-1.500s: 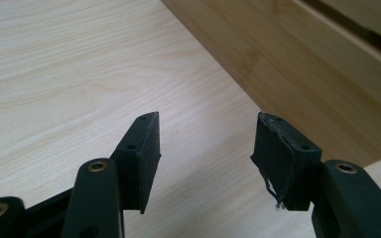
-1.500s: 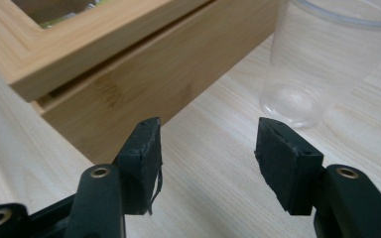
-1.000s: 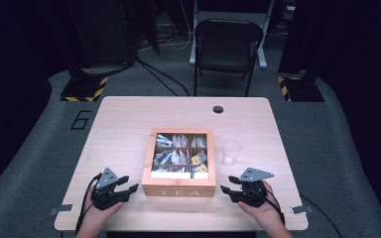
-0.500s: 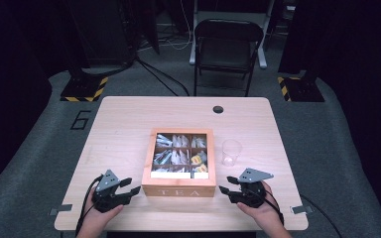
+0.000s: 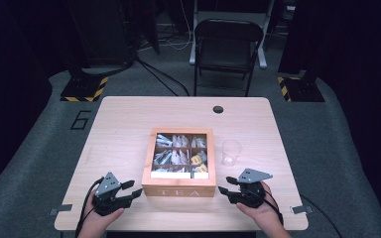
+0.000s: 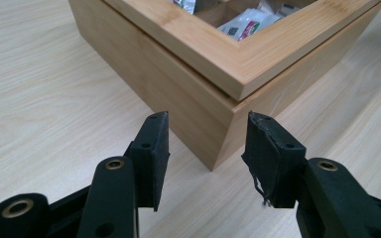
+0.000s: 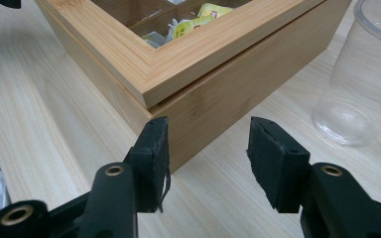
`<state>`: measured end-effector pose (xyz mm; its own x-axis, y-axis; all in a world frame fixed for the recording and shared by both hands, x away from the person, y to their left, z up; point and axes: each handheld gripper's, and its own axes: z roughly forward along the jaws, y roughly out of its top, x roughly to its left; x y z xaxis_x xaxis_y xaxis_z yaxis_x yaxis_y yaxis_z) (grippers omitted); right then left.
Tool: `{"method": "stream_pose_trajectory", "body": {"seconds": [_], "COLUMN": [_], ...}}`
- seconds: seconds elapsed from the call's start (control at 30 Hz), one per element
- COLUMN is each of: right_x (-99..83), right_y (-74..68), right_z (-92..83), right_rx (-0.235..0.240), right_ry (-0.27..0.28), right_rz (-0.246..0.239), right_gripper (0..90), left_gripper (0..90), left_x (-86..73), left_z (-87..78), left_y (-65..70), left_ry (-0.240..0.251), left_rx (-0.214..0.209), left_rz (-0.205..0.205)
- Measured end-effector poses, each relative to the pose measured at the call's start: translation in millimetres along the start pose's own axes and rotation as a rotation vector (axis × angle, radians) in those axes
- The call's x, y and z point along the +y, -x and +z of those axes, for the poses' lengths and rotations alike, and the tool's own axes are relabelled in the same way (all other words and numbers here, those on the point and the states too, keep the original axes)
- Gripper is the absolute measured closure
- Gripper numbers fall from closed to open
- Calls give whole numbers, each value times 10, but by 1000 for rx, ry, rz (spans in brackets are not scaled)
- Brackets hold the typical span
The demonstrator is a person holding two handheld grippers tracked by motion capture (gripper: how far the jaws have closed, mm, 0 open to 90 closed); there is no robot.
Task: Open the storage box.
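Tea box approached from both near corners.
The tea box sits mid-table; left gripper (jaws just narrowing, nothing between) and right gripper are spread; the lid must next be gripped.

The wooden box bears the word "TEA" in pale letters on its front wall. A large "6" is marked on the grey floor left of the table.
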<state>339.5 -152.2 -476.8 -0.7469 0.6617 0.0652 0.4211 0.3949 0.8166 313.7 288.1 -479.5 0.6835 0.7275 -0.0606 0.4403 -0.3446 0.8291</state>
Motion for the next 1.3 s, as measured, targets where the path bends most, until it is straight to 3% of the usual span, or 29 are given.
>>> {"method": "stream_pose_trajectory", "body": {"seconds": [0.3,0.73,0.97,1.17,1.3], "right_x": [-3,4,26,53,96], "right_y": [-1,-8,-8,-13,-24], "right_z": [22,13,-14,-22,-50], "right_rx": [16,28,31,33,55], "right_ry": [-8,-8,13,8,21], "right_rz": [3,-10,-2,4,23], "right_gripper": [501,501,500,501,506], "left_gripper": [561,590,589,587,584], "left_x": [51,116,152,209,250], "left_z": [100,162,145,104,87], "left_y": [54,117,113,86,81], "left_ry": [7,2,21,34,36], "left_rx": [-17,-7,-11,-41,-36], "left_rz": [-3,50,24,-8,-3]}}
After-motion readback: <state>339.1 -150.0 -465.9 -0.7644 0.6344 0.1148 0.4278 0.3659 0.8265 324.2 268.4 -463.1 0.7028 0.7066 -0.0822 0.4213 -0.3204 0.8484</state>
